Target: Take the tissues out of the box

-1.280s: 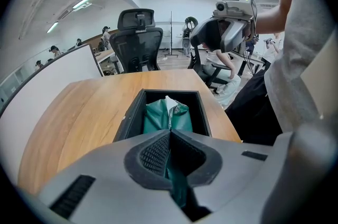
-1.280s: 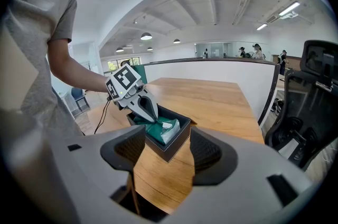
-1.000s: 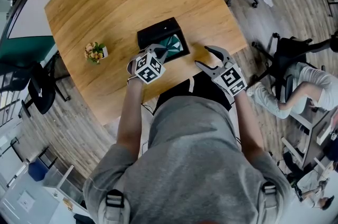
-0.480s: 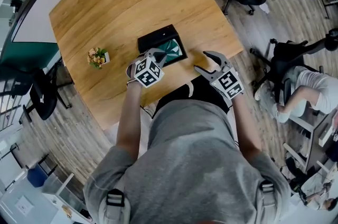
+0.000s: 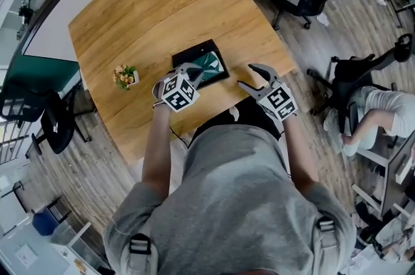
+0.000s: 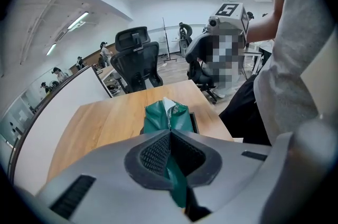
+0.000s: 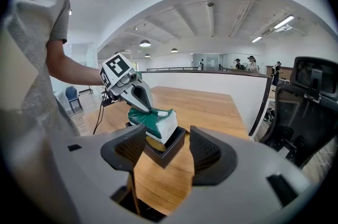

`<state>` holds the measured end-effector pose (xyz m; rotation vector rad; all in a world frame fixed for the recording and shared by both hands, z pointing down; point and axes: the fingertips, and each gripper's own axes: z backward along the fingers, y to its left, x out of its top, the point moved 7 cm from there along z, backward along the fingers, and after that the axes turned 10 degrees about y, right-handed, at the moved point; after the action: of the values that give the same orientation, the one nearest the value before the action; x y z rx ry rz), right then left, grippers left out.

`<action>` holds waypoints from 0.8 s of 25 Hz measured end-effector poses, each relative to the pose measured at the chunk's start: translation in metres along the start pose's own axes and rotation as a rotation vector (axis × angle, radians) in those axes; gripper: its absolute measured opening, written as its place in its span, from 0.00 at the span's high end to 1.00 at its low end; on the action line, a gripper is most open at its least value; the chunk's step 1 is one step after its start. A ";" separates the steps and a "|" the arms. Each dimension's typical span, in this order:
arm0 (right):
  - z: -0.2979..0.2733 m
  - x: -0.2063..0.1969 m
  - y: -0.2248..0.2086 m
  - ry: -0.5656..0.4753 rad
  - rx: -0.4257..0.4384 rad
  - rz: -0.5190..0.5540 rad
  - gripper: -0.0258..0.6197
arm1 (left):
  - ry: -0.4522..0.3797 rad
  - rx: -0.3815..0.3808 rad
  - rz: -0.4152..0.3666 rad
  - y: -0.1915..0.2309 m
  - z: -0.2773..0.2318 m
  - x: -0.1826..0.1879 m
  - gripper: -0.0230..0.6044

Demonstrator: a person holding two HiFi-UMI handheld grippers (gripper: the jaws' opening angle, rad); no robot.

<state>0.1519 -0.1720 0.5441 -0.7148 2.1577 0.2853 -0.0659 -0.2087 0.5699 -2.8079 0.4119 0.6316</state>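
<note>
Green wrapping on the tissue pack (image 6: 165,118) is clamped between the closed jaws of the left gripper (image 6: 170,150). The pack hangs tilted, its gripped end raised and its other end down in the black box (image 7: 171,151). A straight upward lift looks best, so the low end clears the box wall without dragging the box along. The right gripper (image 5: 251,77), jaws wide apart and empty, hovers near and could pin the box. The small plant (image 5: 125,76) stands well apart at left. Bare wooden table (image 5: 162,1) lies beyond, and its near edge is close.

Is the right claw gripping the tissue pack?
No, the right claw stands open and empty; the left claw is clamped on the green tissue pack.
</note>
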 end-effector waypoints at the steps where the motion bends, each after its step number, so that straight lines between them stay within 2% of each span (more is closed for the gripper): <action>1: 0.001 0.000 0.000 -0.007 0.001 -0.002 0.55 | 0.001 0.001 -0.011 -0.001 0.005 0.002 0.93; 7: 0.005 0.001 0.003 -0.020 -0.002 -0.008 0.55 | 0.001 0.019 -0.050 -0.002 0.030 0.009 0.93; 20: -0.013 0.014 0.003 -0.030 0.037 0.032 0.57 | -0.016 0.076 -0.010 0.000 0.062 0.004 0.93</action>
<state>0.1346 -0.1804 0.5412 -0.6517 2.1424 0.2707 -0.0857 -0.1919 0.5135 -2.7298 0.4101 0.6219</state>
